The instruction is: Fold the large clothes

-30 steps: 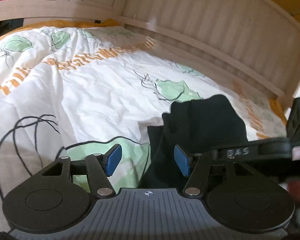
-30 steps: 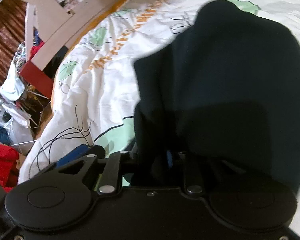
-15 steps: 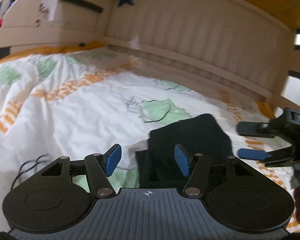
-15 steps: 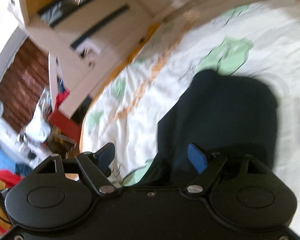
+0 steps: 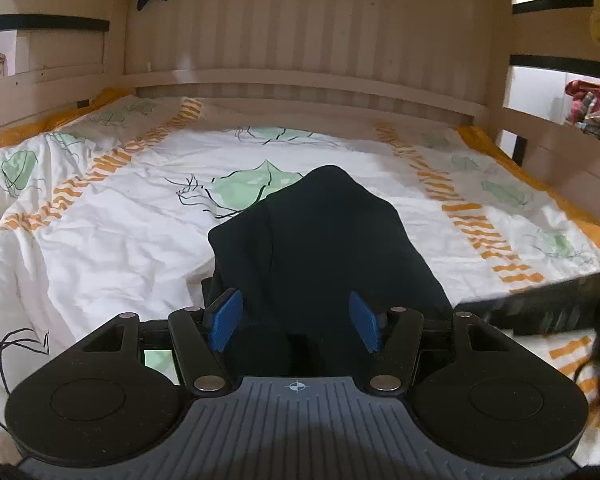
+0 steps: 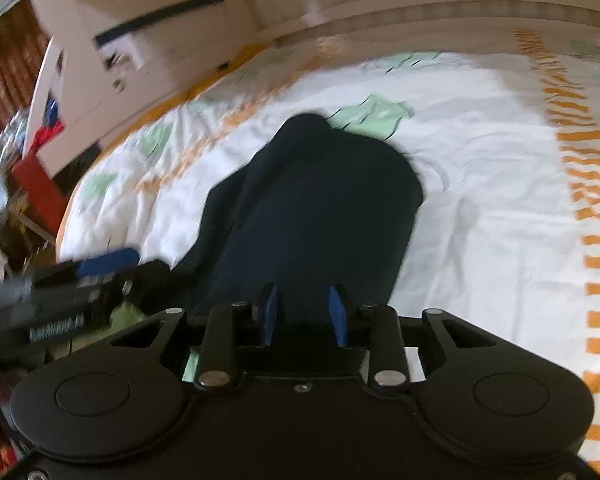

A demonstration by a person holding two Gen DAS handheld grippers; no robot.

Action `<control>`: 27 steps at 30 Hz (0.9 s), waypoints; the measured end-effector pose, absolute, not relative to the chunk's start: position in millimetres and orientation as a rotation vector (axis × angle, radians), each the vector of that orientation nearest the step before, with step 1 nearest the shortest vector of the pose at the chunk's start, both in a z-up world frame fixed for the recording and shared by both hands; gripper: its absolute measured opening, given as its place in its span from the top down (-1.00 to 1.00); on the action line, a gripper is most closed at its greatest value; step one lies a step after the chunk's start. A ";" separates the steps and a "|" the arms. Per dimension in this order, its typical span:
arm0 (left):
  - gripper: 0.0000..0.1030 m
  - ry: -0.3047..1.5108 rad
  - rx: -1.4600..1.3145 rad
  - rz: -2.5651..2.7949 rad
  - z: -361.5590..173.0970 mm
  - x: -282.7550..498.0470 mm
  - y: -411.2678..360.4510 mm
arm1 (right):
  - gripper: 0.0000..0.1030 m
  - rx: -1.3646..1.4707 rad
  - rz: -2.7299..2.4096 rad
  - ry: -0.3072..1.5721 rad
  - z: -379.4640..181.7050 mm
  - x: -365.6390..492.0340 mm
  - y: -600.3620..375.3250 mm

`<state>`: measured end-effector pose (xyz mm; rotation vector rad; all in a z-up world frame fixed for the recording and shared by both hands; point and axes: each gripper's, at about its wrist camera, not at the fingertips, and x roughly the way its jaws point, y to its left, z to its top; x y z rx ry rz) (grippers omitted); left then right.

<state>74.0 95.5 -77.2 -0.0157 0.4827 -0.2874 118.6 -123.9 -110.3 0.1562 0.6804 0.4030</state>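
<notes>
One dark garment (image 5: 324, 240) lies folded mid-bed on the white leaf-print duvet (image 5: 100, 232). Your left hand-held gripper (image 5: 296, 322) hovers spread wide; your right hand-held gripper (image 6: 303, 314) is narrower, gripping nothing. Slatted wooden headboard (image 5: 308, 32) behind.

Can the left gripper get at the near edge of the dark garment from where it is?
Probably yes. The left gripper is open, the garment lies straight ahead between its fingers, and nothing sits between them on the quilt.
</notes>
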 end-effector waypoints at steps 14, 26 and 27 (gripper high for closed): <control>-0.14 0.582 0.039 -0.259 -95.3 148.4 75.8 | 0.21 0.092 0.494 0.685 -150.5 137.3 -95.0; -0.33 0.712 -0.055 -0.265 -132.1 180.7 103.1 | 0.19 0.107 0.499 0.602 -123.3 130.2 -114.7; -0.33 0.711 -0.062 -0.266 -132.6 179.7 104.3 | 0.18 0.110 0.479 0.576 -118.3 133.7 -118.3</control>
